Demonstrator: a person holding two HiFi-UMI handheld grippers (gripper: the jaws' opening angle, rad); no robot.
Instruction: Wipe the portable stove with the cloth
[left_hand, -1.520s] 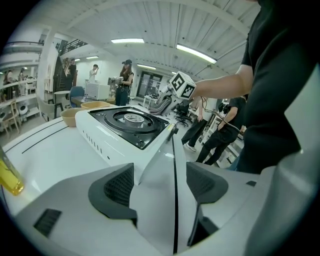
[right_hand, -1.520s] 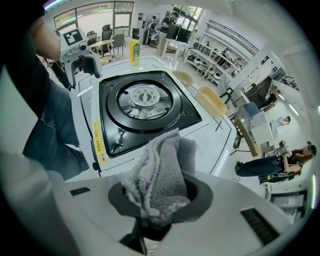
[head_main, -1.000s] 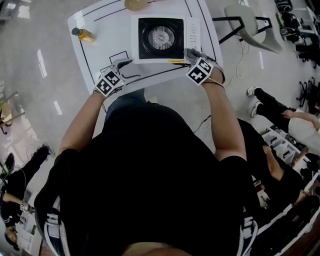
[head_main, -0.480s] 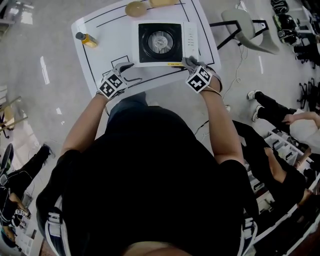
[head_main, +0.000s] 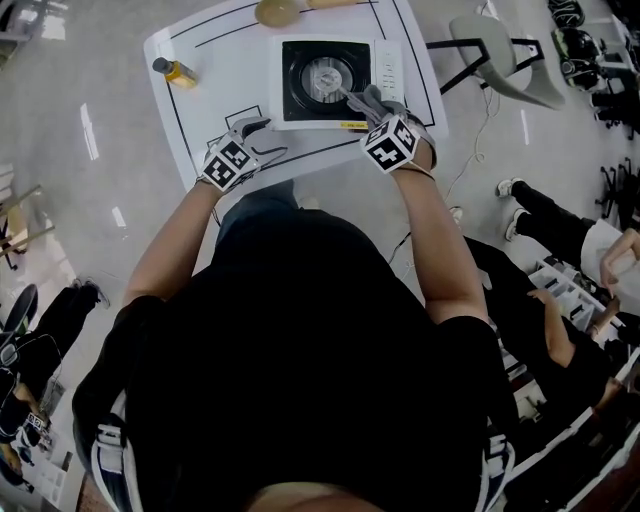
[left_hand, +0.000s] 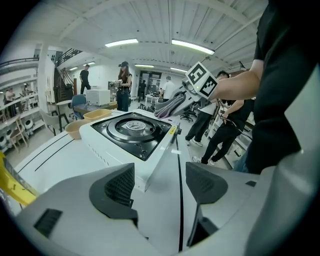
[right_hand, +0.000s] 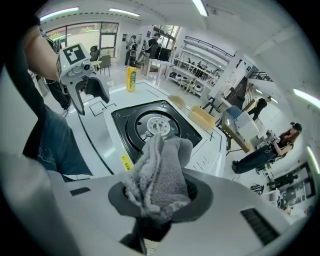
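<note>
The white portable stove (head_main: 385, 72) with its black round burner (head_main: 326, 76) sits at the far middle of the white table (head_main: 200, 110). My right gripper (head_main: 358, 100) is shut on a grey cloth (right_hand: 161, 170), held over the stove's near right part; the cloth (head_main: 362, 101) reaches toward the burner (right_hand: 155, 125). My left gripper (head_main: 256, 128) stands open with nothing between its jaws, left of the stove's near corner (left_hand: 131, 134). In the left gripper view the right gripper (left_hand: 172, 104) with the cloth hangs above the stove.
A yellow bottle (head_main: 172, 70) lies at the table's far left. A tan bowl (head_main: 276, 12) and a tan block stand behind the stove. Black lines mark the tabletop. A chair (head_main: 500, 50) stands to the right; people sit on the floor at the right.
My right gripper has moved left and forward with the cloth, from the stove's near right corner to over the stove top. The left gripper has shifted slightly right.
</note>
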